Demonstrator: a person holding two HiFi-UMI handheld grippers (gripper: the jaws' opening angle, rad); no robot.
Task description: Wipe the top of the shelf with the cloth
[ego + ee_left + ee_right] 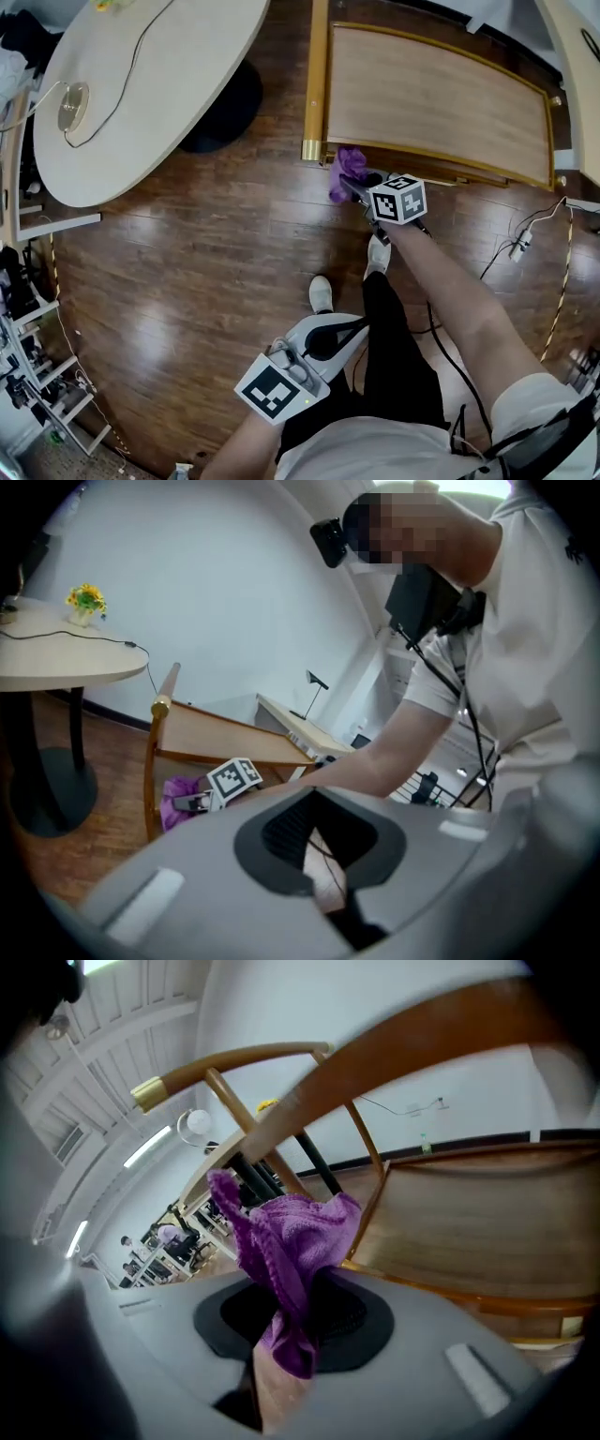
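Shelf [431,94] upper right looks unwiped: right tongs [357,185] pinching cloth [345,167] at its edge, left tongs [326,337] closed and empty, guessing a sweep across comes next.

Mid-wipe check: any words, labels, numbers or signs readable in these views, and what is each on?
No readable text in any view.
Left cube, right cube: black-and-white square patterns only, no letters or digits.
Cloth, shelf, table: no print visible.
Far background in the right gripper view: too small to read.
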